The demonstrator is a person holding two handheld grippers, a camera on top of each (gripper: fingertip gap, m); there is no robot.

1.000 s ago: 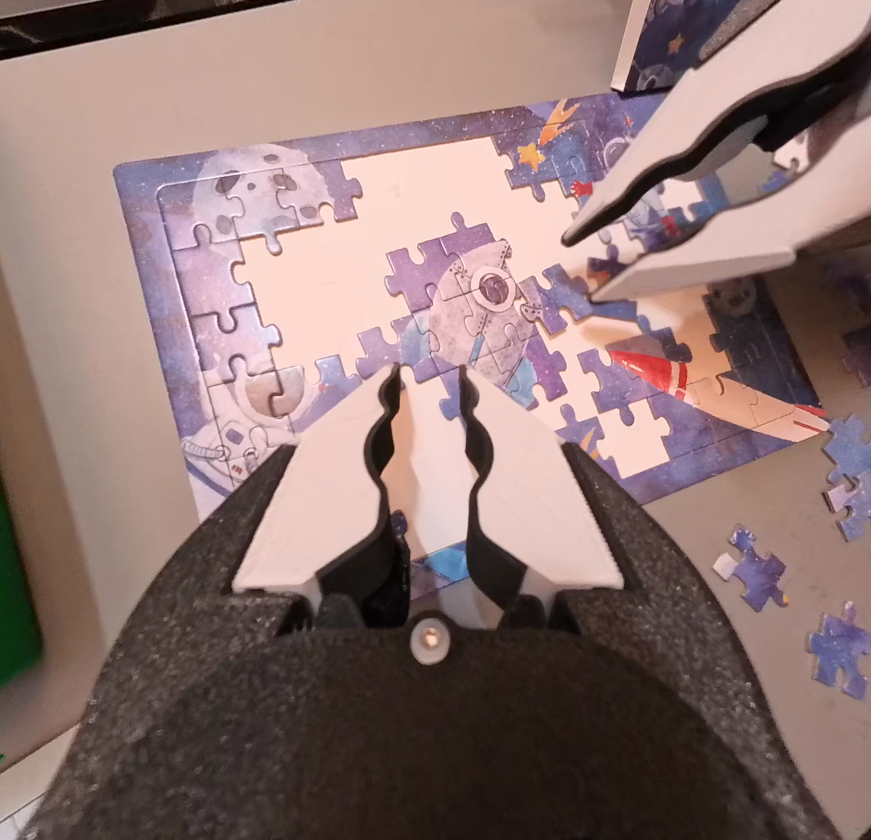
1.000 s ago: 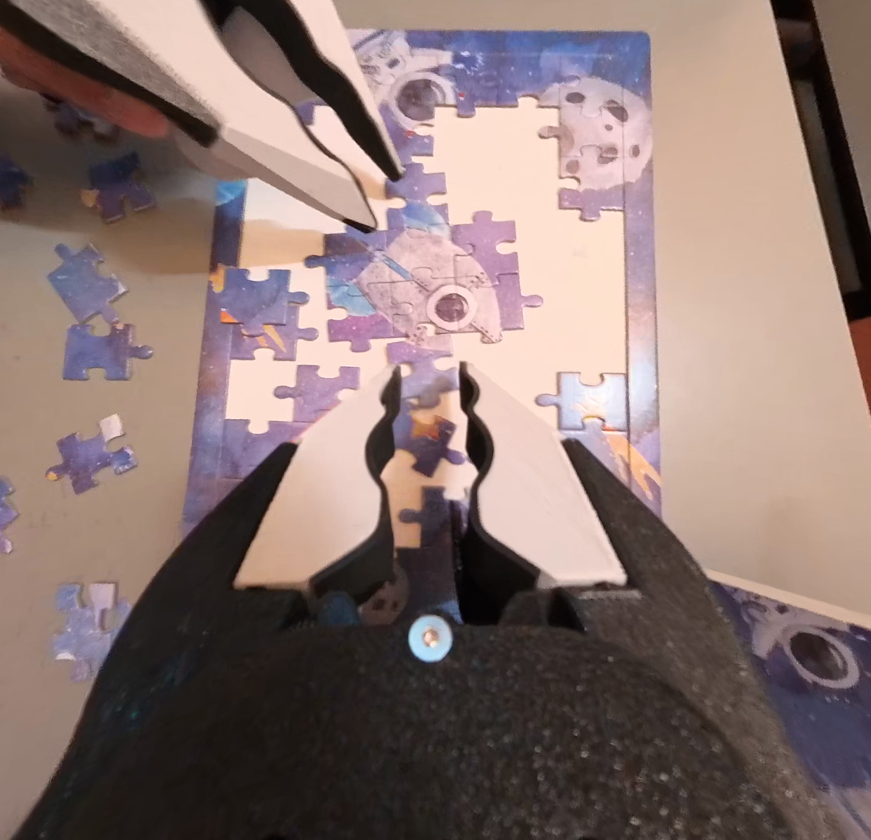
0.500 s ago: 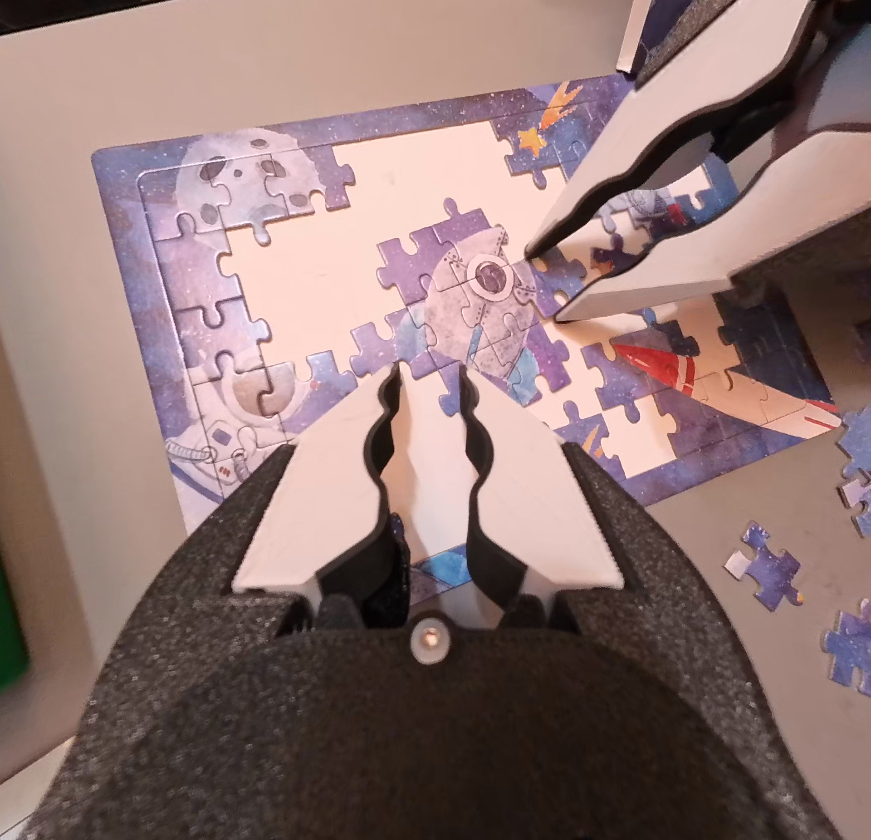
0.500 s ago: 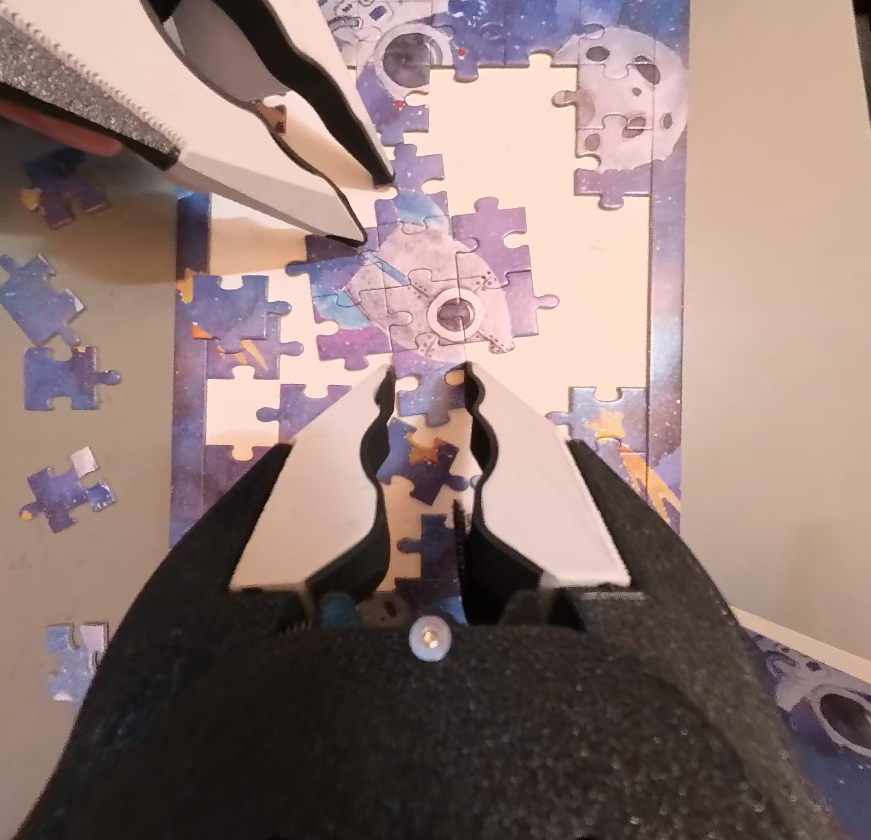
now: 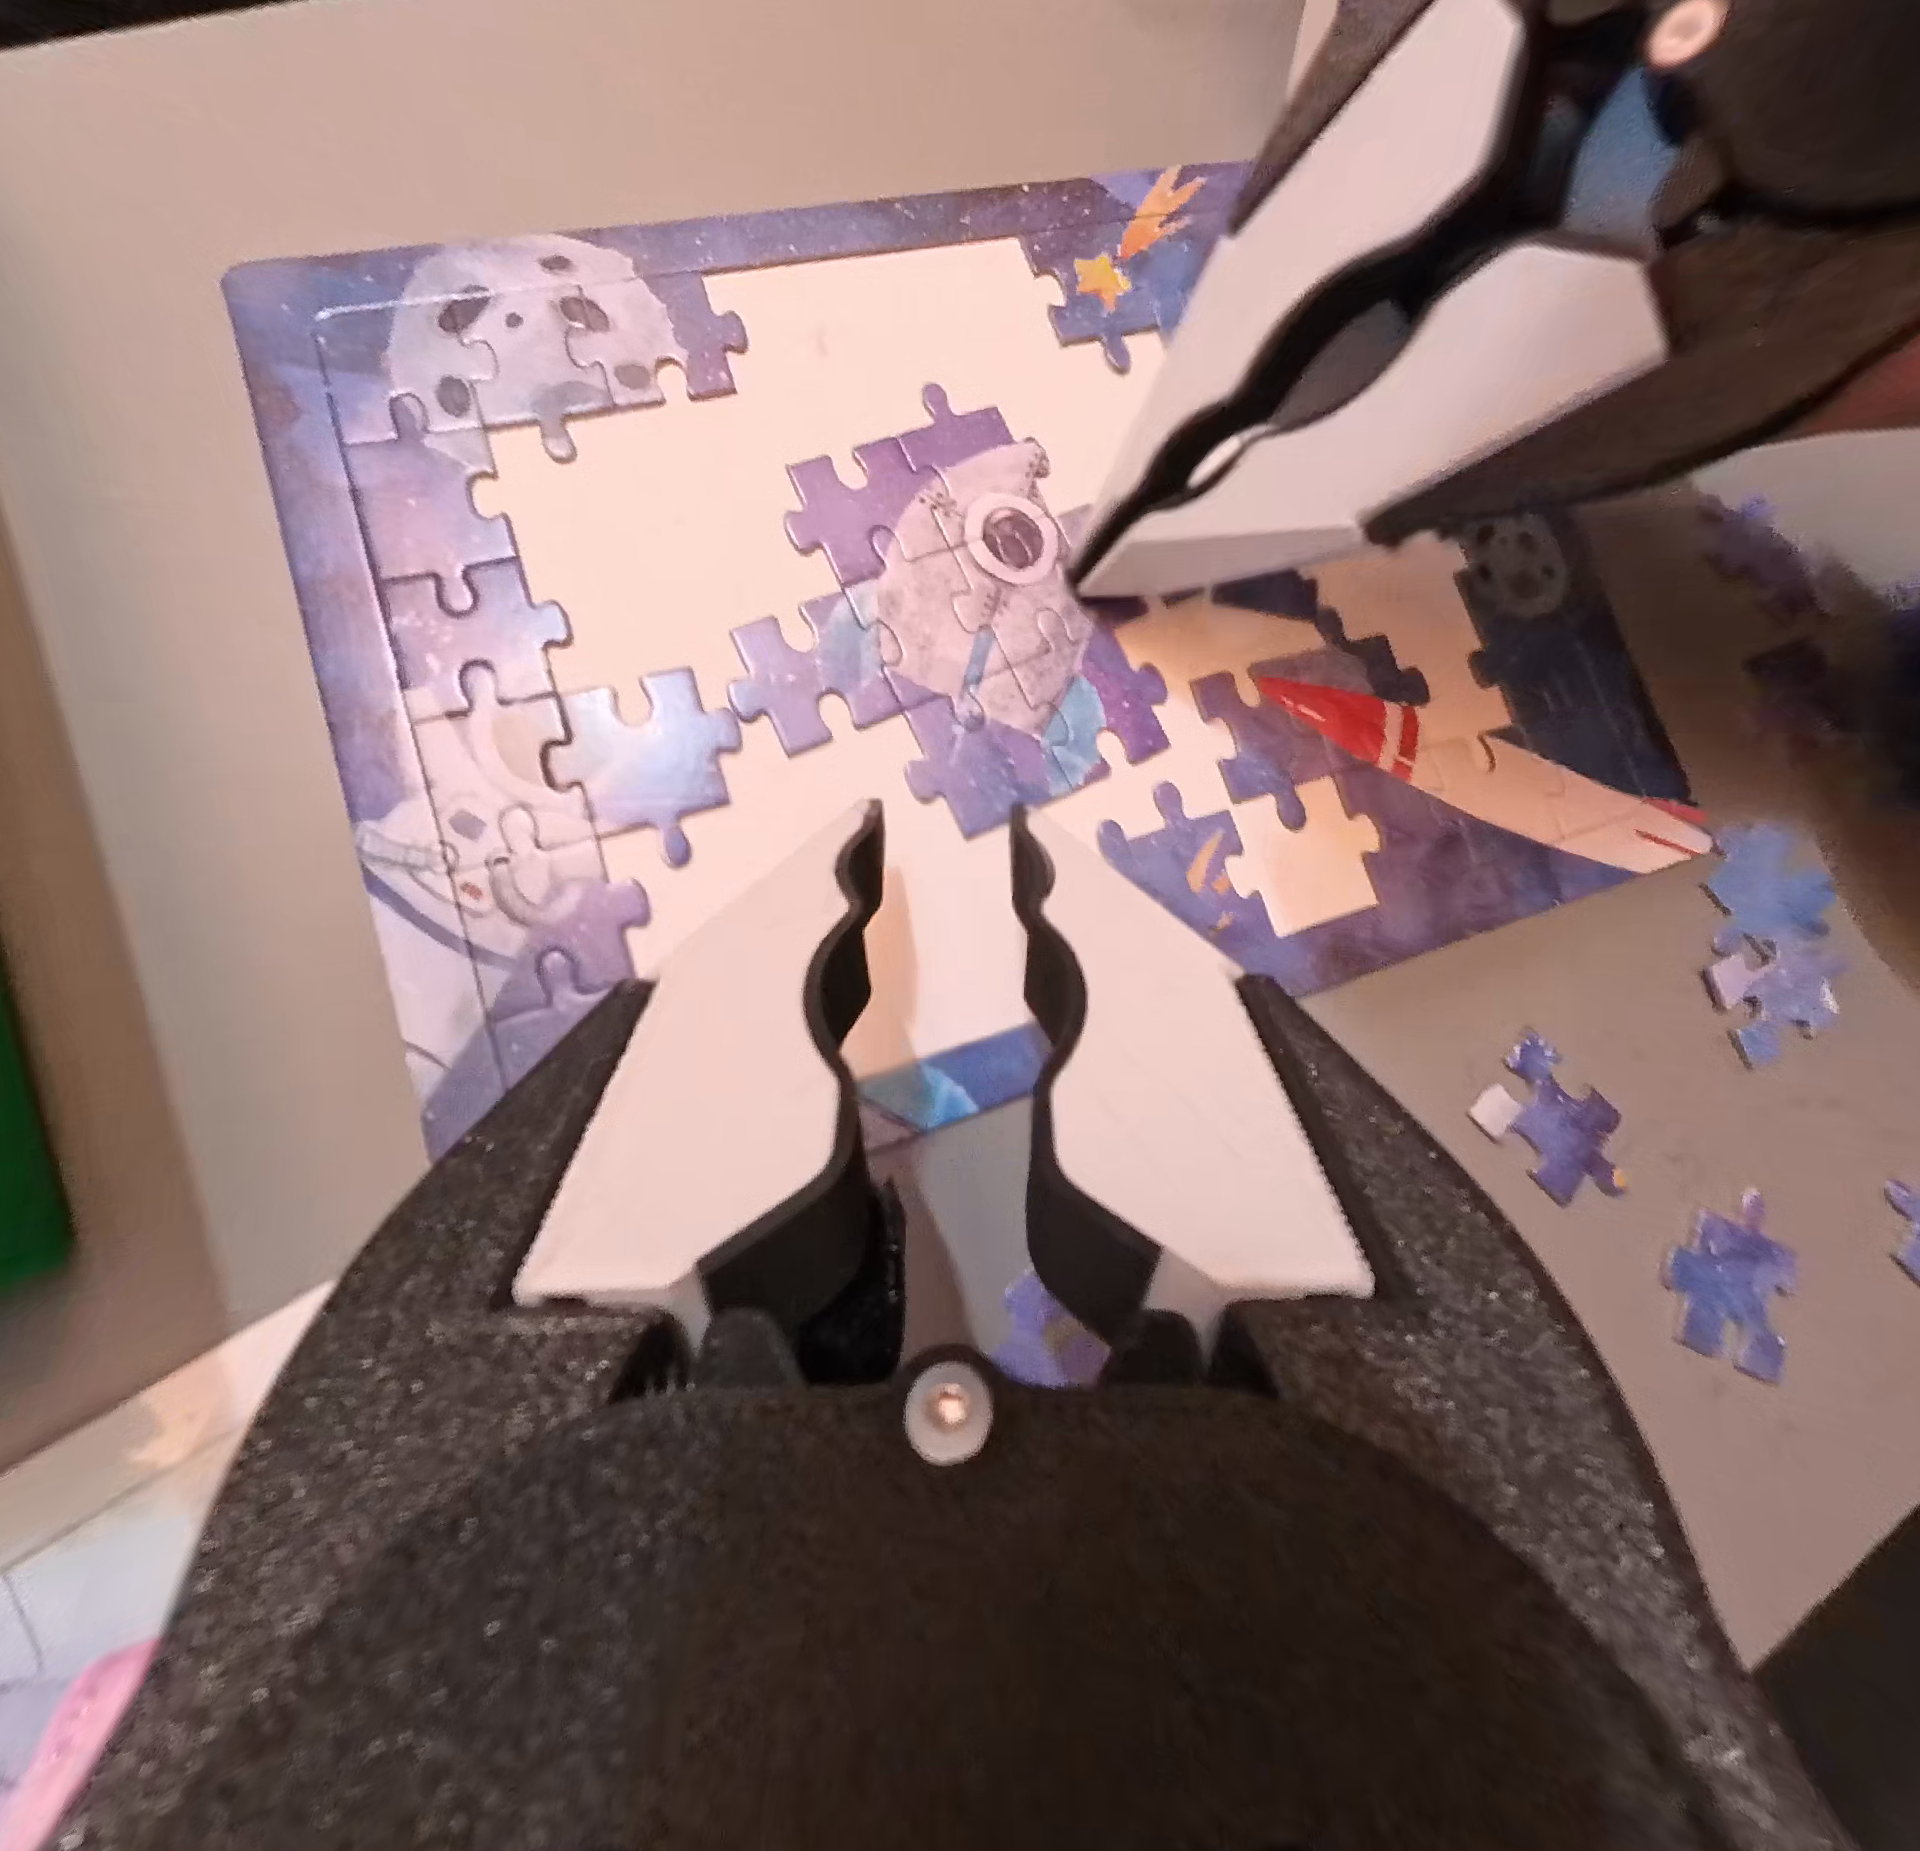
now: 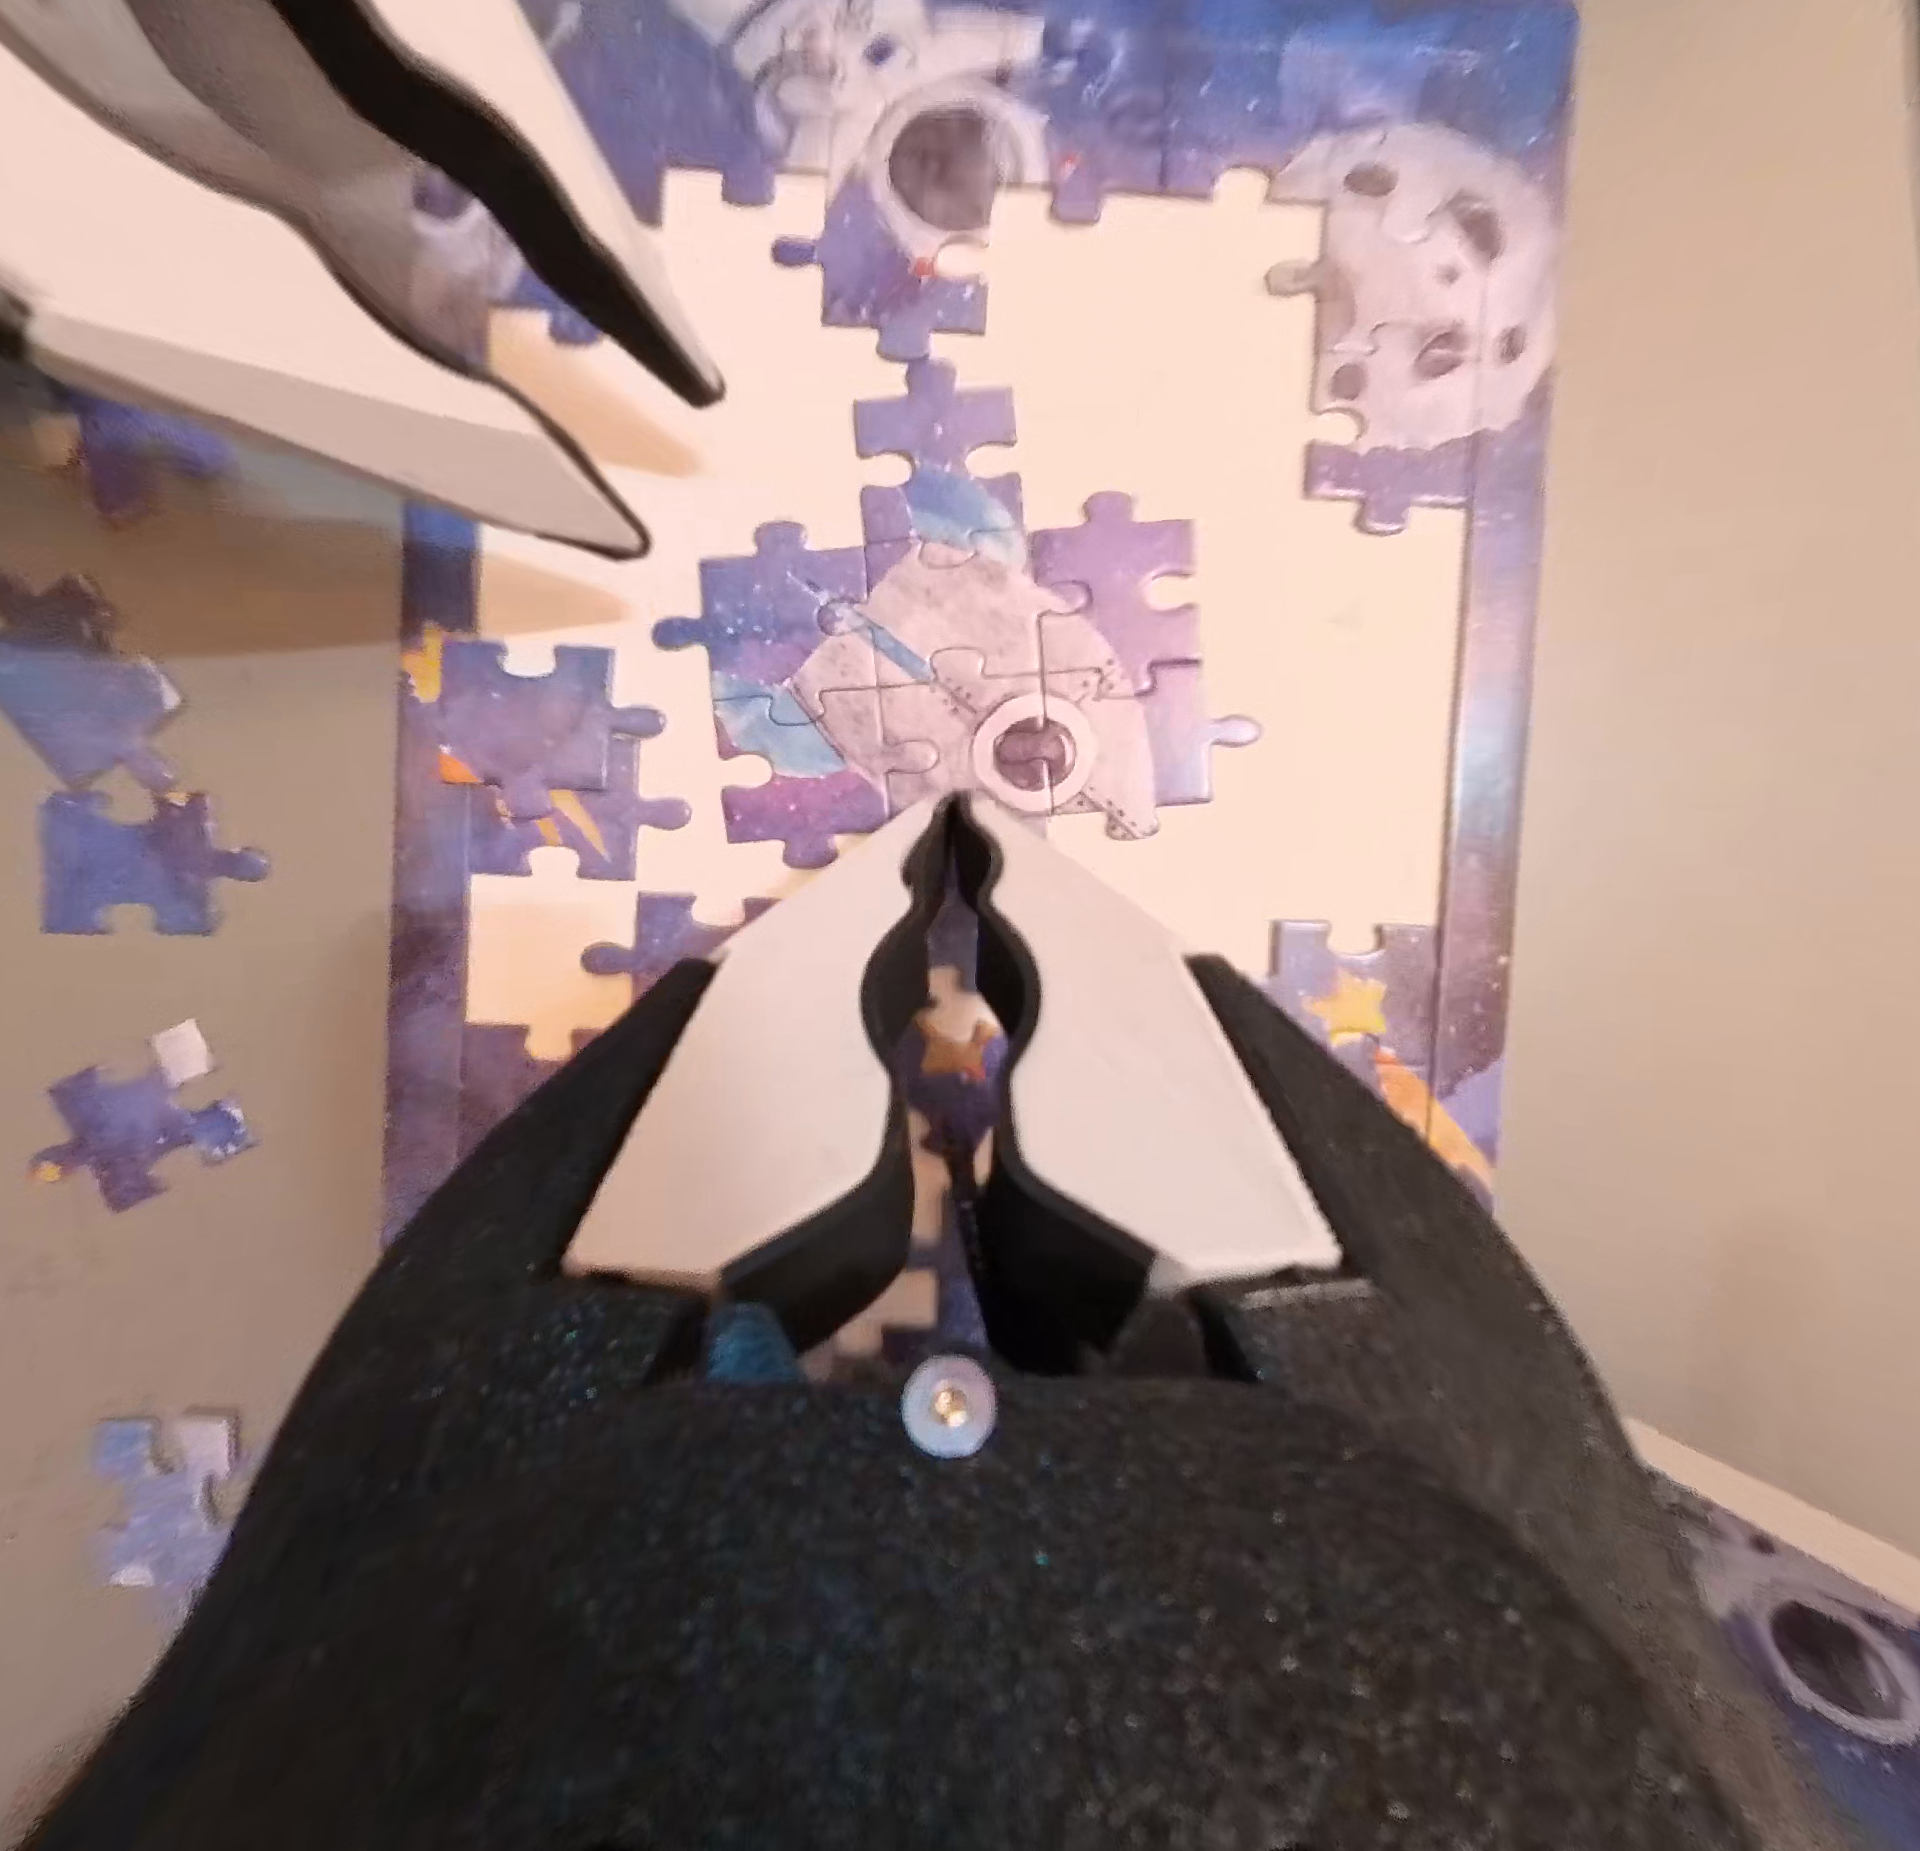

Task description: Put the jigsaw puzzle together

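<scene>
Centrally, the right hand-held gripper (image 6: 951, 814), tips pinched together empty, presses the spaceship cluster (image 6: 966, 689) in the puzzle tray (image 6: 1496, 596); nudge gently, left hand-held gripper (image 5: 945, 830) narrowly parted, clear.

A half-built space puzzle (image 5: 644, 575) lies on a beige table (image 5: 727, 108). The left gripper (image 5: 945, 835) hovers parted over its near edge; the right gripper (image 5: 1091, 575), closed, touches its centre. Loose pieces (image 5: 1558, 1136) lie right of it.
</scene>
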